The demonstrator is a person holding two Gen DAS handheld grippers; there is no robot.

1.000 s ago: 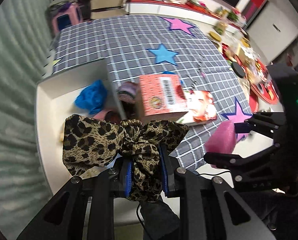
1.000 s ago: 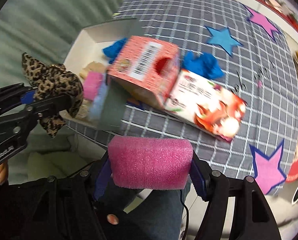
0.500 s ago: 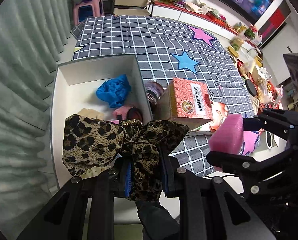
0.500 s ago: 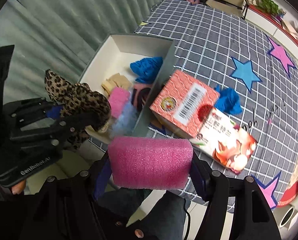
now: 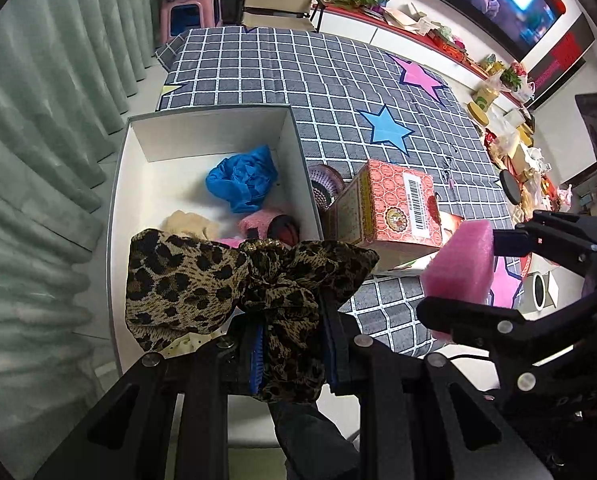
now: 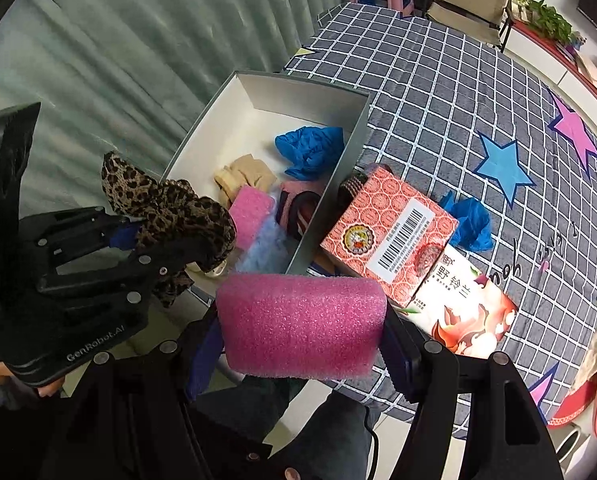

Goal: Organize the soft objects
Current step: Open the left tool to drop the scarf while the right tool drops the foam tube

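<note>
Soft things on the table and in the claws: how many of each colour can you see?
Blue: 3
Pink: 3
Beige: 1
Leopard print: 1
Total: 8
</note>
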